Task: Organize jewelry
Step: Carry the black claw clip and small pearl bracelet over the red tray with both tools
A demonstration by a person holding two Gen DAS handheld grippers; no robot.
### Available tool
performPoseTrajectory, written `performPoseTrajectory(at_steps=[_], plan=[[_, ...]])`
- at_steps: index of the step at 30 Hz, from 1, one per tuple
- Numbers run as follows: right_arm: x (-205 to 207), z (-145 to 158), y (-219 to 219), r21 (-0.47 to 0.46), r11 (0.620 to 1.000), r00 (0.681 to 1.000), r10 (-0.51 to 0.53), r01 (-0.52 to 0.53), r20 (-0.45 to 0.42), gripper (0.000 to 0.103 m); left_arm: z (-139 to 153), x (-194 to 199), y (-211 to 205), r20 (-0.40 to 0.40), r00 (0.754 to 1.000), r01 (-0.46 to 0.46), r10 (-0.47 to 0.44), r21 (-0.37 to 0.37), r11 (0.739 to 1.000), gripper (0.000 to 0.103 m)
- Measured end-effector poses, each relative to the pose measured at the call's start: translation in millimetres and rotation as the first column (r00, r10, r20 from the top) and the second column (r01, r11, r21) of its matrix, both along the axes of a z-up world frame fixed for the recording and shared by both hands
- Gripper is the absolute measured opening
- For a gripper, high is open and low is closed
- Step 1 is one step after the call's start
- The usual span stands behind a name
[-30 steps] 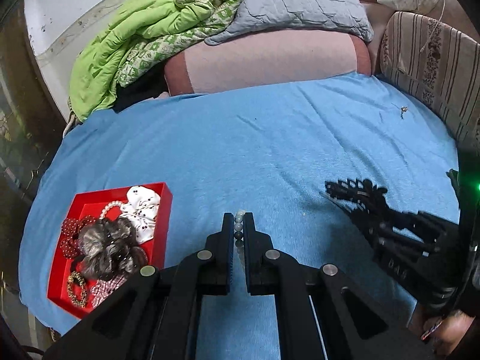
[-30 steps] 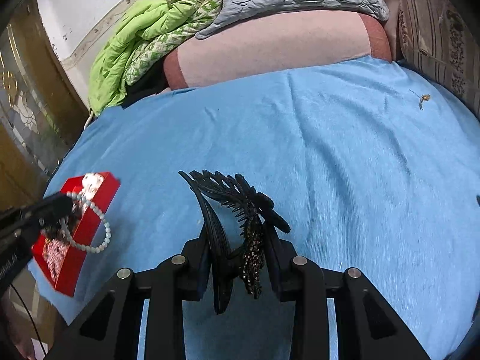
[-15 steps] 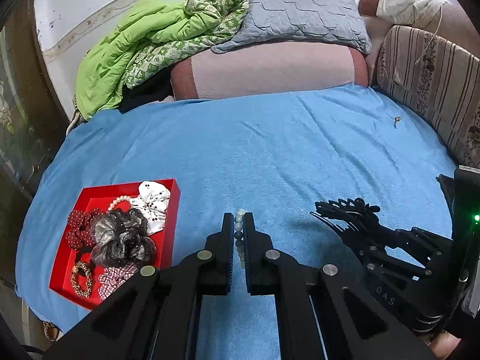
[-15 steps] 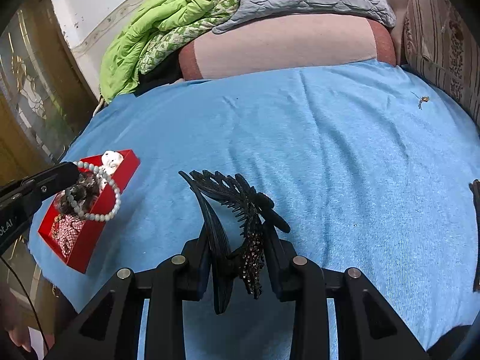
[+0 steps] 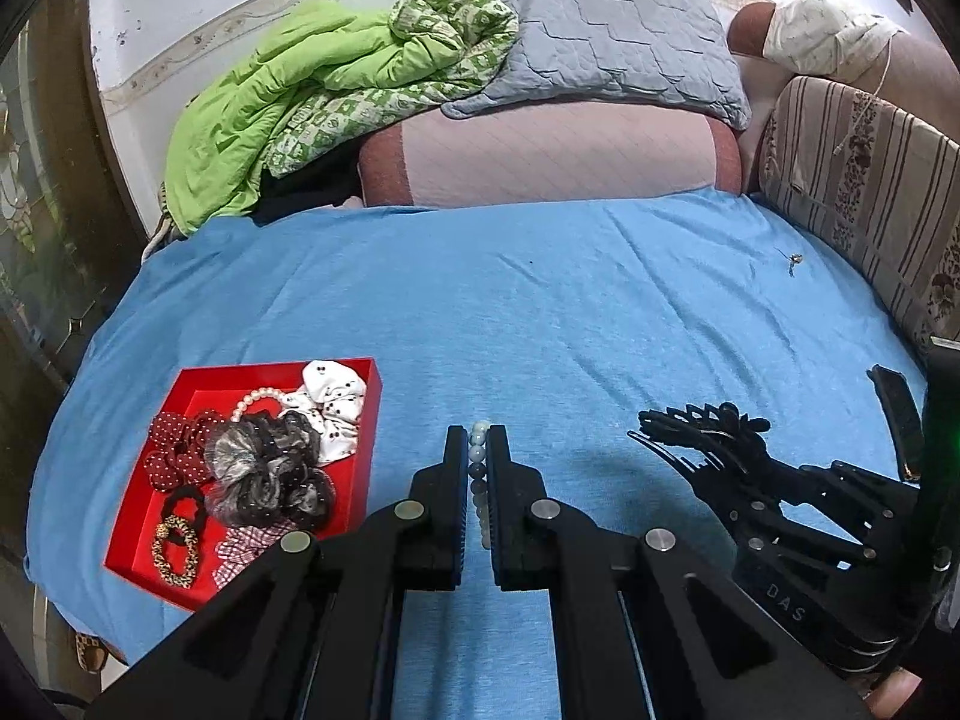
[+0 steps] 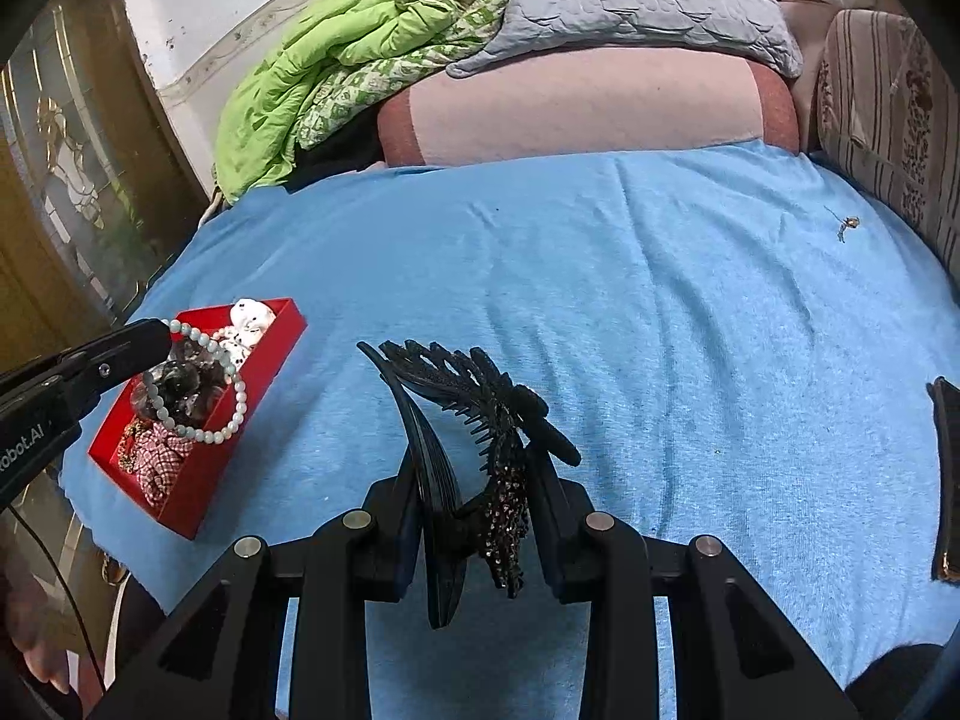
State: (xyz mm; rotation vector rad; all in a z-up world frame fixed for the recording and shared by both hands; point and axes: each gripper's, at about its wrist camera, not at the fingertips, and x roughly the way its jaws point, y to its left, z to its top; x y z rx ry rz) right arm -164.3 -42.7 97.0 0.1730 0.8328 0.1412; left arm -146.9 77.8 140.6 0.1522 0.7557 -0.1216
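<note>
Jewelry is carried in both grippers above the blue bed sheet (image 5: 540, 312): a pale beaded bracelet (image 6: 231, 414) is pinched in the left gripper (image 5: 478, 456), dangling near the red rectangular tray (image 5: 360, 450); a black toothed hair claw (image 6: 480, 420) is clamped in the right gripper (image 6: 474, 480). If released short of the tray, the bracelet could be dropped onto the sheet.

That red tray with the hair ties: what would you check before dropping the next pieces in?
1. Left gripper shut on pale bead bracelet: ok.
2. Right gripper clamped on black toothed hair claw: ok.
3. Red rectangular tray in view on blue bedsheet: ok.
4. Bracelet directly above tray: cannot tell.
5. Free space in tray: ok, back left corner bare.
6. Small trinket collected: not ok.
</note>
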Motion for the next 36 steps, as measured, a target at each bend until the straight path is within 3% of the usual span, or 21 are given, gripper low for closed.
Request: performPoseTrajectory(at_steps=[13,21,30,36], plan=[[-3.8,10.4,26.1,-0.022,0.998,0.999,0.053,-0.053,0.012,0.035,21.2,-7.9,65.1,0.043,0.998,-0.049,0.055,-0.13,0.99,0.006],[-6.8,21.8,52.7,-0.037,0.993,0.992,0.116,-0.115,0.041,0.035,34.7,-17.1,125.3,0.076,0.986,-0.135,0.151,-0.185,0.974,0.006],[-2.0,31.7,85.6,-0.054,0.975,0.975,0.217,-0.215,0.046,0.035,29.5,-16.8,177.2,0.061,0.954,-0.281,0.292,-0.148,0.948,0.006],[8.7,39.5,117.6,-0.039,0.956,0.955,0.294,-0.292,0.045,0.035,20.0,-14.9,201.2,0.029,0.941,-0.328,0.336,-0.15,0.933,0.006]])
